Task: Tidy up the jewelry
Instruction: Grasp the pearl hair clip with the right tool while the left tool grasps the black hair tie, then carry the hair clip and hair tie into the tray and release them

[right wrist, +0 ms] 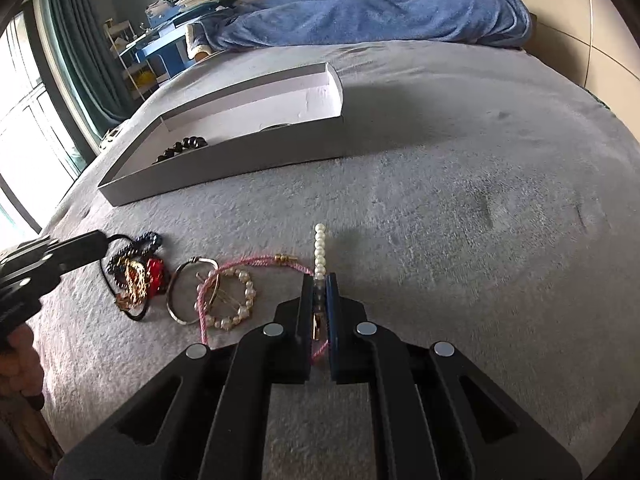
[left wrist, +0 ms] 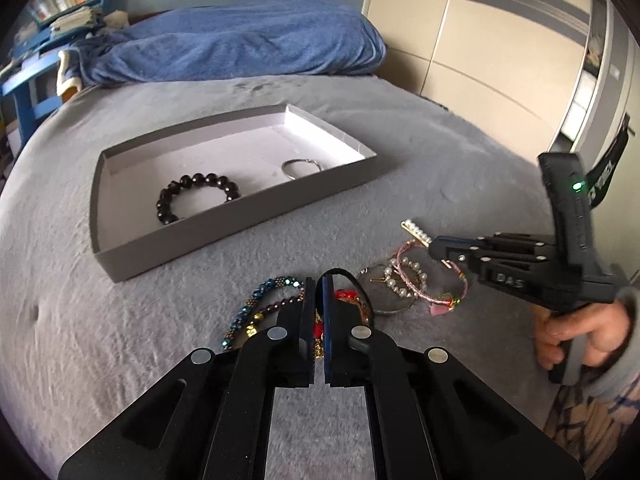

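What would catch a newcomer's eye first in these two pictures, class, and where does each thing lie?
A shallow grey box sits on the grey bed cover, holding a dark bead bracelet and a thin metal ring. Nearer the cameras lies a loose heap of jewellery. The right gripper is shut on a pearl hair clip, and the left gripper is shut on a black cord.
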The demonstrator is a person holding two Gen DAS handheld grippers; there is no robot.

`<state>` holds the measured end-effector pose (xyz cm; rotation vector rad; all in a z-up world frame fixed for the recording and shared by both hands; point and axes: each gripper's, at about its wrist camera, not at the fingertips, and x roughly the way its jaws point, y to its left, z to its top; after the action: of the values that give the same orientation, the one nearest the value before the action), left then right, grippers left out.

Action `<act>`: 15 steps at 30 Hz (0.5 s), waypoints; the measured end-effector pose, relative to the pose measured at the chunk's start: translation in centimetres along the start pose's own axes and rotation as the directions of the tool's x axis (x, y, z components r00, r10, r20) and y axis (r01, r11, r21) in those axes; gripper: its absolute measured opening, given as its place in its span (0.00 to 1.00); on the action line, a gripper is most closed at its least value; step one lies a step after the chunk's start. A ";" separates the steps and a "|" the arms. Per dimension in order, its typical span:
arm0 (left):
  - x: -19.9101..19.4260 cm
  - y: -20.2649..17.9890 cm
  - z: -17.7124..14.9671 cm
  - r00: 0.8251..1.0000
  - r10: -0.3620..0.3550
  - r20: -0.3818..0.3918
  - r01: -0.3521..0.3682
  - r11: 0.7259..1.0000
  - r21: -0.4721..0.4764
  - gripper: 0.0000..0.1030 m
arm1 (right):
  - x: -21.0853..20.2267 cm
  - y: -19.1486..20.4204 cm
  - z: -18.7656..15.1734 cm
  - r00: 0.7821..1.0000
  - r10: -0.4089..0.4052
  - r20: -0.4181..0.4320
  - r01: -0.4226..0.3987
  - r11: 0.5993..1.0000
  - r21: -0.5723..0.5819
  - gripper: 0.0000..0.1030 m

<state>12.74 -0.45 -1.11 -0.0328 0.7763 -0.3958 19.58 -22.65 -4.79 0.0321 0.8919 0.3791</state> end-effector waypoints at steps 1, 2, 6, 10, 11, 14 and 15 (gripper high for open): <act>-0.4 0.1 0.0 1.000 -0.005 0.007 0.005 1.000 -0.005 0.03 | 0.1 -0.1 0.1 1.000 0.003 0.000 -0.003 1.000 0.003 0.06; -0.8 0.2 0.0 1.000 -0.005 0.014 0.005 1.000 -0.005 0.03 | 0.1 -0.1 0.2 1.000 0.010 0.001 -0.010 1.000 0.006 0.06; -2.1 0.4 0.3 0.999 0.002 0.045 -0.002 1.000 -0.005 0.03 | -0.5 0.2 0.4 0.999 0.035 0.038 -0.035 0.999 -0.003 0.06; -2.7 1.1 0.8 0.998 0.016 0.069 -0.015 1.000 -0.019 0.03 | -1.8 0.5 0.8 0.992 0.089 0.094 -0.090 0.996 0.009 0.06; -2.8 1.2 0.9 0.997 0.020 0.072 -0.019 1.000 -0.020 0.03 | -2.1 0.5 1.0 0.989 0.100 0.105 -0.102 0.995 0.015 0.06; -3.1 1.4 1.3 0.996 0.032 0.081 -0.030 0.999 -0.017 0.03 | -2.8 0.5 1.4 0.982 0.135 0.136 -0.141 0.989 0.035 0.06; -3.2 1.5 1.4 0.996 0.034 0.085 -0.033 0.999 -0.015 0.03 | -2.9 0.5 1.6 0.980 0.139 0.142 -0.146 0.988 0.039 0.06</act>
<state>12.19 1.88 1.81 -0.0487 0.6945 -0.3550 18.97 -22.97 -1.53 0.1669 0.7632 0.4830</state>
